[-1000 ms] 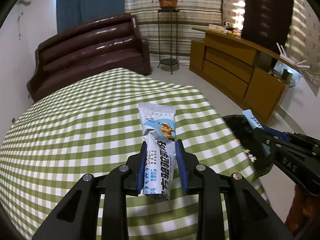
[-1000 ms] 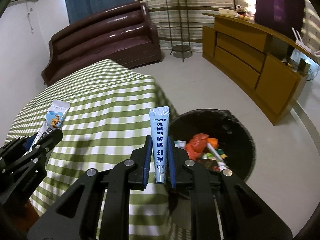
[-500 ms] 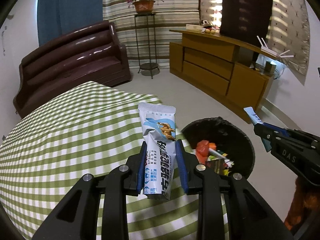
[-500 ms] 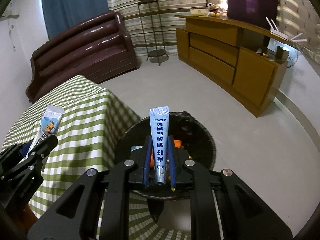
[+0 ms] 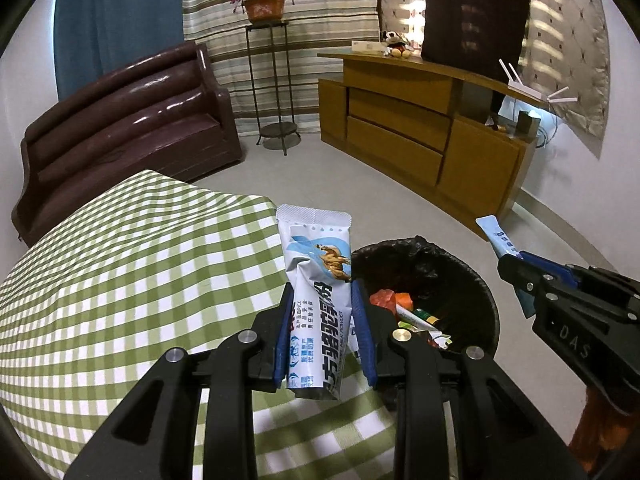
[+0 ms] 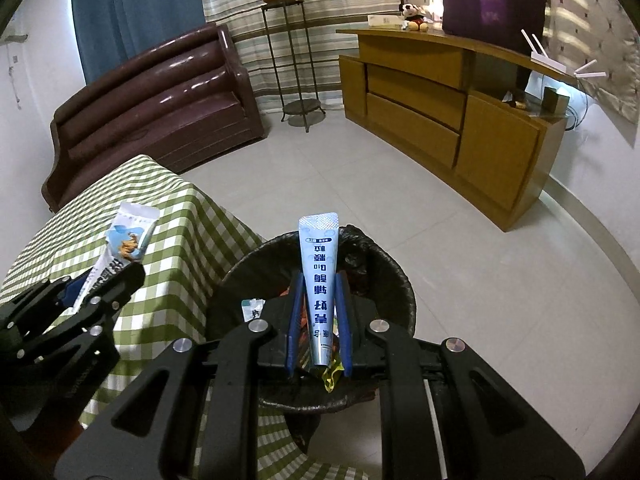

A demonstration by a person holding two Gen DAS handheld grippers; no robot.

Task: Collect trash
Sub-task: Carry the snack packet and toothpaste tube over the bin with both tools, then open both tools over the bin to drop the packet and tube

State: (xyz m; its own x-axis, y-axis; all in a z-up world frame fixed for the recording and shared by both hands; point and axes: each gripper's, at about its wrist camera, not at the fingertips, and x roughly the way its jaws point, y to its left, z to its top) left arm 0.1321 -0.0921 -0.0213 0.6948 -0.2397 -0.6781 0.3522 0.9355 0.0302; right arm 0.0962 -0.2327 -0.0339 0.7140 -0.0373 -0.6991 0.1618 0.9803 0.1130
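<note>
My left gripper is shut on a white and blue snack sachet with a camel picture, held over the table's right edge beside the bin. My right gripper is shut on a pale blue narrow sachet, held upright above the bin's mouth. The black-lined trash bin stands on the floor by the table and holds several wrappers. It shows under the right gripper in the right wrist view. The left gripper and its sachet show at left there.
The table has a green and white checked cloth. A dark brown sofa stands behind it. A wooden sideboard runs along the right wall. A metal plant stand is at the back. Grey tiled floor surrounds the bin.
Both grippers have moved right, off the table towards the bin. The right gripper now stands over the bin's mouth. Both sachets stay gripped.
</note>
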